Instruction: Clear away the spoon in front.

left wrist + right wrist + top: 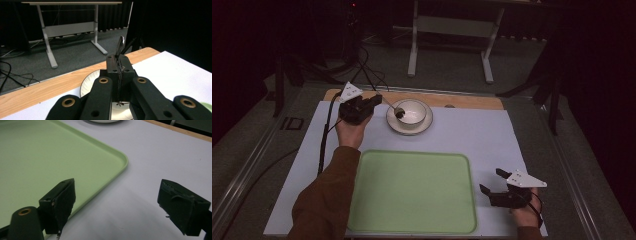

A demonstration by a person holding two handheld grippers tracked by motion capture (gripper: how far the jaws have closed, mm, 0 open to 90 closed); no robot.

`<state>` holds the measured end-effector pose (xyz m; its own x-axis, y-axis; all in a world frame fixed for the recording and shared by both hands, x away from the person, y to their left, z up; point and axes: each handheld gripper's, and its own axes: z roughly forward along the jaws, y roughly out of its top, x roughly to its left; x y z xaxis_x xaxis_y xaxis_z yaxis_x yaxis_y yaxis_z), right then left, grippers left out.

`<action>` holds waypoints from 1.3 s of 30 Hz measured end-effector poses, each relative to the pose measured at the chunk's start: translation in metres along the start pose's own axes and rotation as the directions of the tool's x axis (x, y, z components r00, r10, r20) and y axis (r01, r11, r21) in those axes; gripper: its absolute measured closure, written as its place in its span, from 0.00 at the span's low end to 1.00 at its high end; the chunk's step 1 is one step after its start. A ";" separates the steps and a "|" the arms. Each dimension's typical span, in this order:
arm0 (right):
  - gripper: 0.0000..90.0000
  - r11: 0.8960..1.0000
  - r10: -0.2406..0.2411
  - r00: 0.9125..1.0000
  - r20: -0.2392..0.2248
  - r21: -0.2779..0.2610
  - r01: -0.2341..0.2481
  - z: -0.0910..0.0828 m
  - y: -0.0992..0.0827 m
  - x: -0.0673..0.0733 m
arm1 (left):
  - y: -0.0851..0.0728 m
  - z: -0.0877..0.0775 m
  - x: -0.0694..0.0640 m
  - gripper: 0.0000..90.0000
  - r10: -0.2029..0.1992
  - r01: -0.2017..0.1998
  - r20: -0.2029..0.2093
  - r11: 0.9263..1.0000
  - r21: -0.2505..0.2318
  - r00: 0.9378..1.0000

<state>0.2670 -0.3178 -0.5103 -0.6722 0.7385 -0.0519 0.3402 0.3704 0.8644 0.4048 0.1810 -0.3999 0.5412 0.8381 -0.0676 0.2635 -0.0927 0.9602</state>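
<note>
A white bowl [414,111] stands on a white saucer [410,128] at the back of the white table mat. A thin metal spoon [390,105] slants from my left gripper [376,100] down into the bowl, its dark end inside. That gripper is shut on the spoon's handle, just left of the bowl. In the left gripper view the spoon [120,45] sticks up edge-on from the closed jaws of my left gripper [119,62], above the saucer [87,86]. My right gripper [491,182] [117,197] rests open near the front right, beside the tray, nothing between its jaws.
A large pale green tray [412,192] [37,157] lies empty at the front centre of the mat. A wooden table edge [462,100] [50,87] runs behind the mat. Beyond it stand a white desk frame [449,30] and cables on the dark floor.
</note>
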 end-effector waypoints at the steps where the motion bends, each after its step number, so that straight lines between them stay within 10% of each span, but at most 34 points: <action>1: 0.16 1.000 0.000 1.000 0.000 0.001 0.000 0.000 0.000 0.000 | 0.001 -0.002 0.000 1.00 0.005 -0.005 0.001 1.000 0.004 1.000; 39: 0.16 1.000 0.002 1.000 -0.001 0.007 -0.002 0.000 0.000 0.001 | -0.033 -0.080 0.013 1.00 -0.005 0.004 0.001 0.993 0.119 1.000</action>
<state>0.2664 -0.3169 -0.5104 -0.6721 0.7388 -0.0499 0.3458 0.3728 0.8611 0.3395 0.2377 -0.4106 0.5412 0.8378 -0.0724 0.3588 -0.1522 0.9209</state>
